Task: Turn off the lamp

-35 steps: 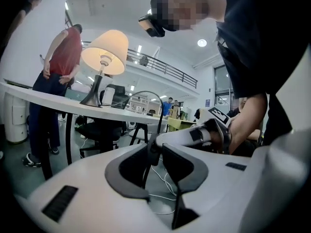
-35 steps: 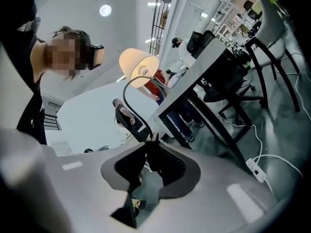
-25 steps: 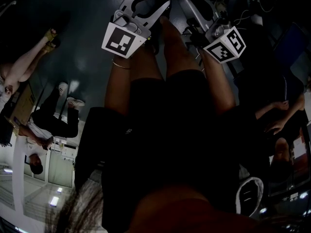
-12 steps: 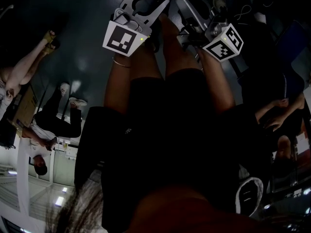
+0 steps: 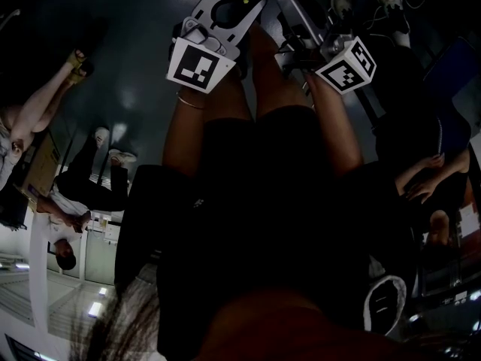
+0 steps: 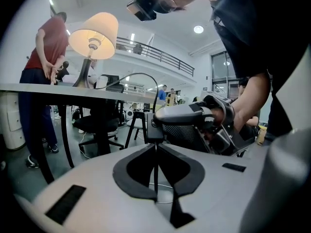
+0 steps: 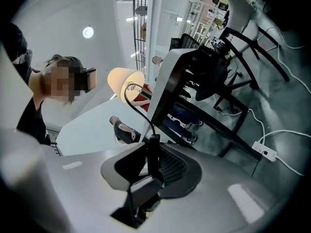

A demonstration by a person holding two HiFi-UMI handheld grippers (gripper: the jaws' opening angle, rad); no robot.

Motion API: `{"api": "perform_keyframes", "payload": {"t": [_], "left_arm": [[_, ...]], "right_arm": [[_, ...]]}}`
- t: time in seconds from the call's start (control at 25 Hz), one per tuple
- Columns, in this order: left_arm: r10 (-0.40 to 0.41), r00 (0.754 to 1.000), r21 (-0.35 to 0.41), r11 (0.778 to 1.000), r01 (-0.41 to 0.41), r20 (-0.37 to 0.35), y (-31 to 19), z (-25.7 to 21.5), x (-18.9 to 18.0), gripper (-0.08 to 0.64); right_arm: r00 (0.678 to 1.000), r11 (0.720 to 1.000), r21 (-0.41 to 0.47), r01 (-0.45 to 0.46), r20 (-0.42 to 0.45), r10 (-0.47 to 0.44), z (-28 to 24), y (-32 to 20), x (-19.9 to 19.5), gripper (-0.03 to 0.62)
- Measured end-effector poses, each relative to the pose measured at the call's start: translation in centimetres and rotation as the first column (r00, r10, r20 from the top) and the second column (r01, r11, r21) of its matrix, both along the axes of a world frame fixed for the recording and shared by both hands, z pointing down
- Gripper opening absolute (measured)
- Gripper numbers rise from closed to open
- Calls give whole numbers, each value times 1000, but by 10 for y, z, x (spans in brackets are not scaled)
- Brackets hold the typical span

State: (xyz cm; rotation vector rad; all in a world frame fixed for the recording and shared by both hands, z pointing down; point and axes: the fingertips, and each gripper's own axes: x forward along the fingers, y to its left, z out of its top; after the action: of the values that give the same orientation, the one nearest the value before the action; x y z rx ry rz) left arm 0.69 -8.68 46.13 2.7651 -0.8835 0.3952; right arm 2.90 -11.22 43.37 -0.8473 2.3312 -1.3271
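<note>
The lamp [image 6: 93, 30] is lit and stands on the desk [image 6: 43, 88], close behind its near edge. Its black cord [image 6: 141, 74] arcs over that edge and runs down into the left gripper [image 6: 155, 152], whose jaws are pinched together on the thin cord just below the inline switch [image 6: 154, 130]. The right gripper [image 7: 148, 166] reaches in from the right, its jaws clamped on the switch's black body.

Table edge [image 6: 73, 88] – open floor [image 6: 22, 178] beneath
</note>
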Motion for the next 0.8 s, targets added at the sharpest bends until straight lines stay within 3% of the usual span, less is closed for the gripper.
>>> {"api": "perform_keyframes", "payload": {"t": [0.8], "left_arm": [[-9, 1000, -33, 999, 9, -9, 8, -1, -3, 25]], "right_arm": [[999, 1000, 4, 31, 18, -31, 1, 2, -5, 77]]}}
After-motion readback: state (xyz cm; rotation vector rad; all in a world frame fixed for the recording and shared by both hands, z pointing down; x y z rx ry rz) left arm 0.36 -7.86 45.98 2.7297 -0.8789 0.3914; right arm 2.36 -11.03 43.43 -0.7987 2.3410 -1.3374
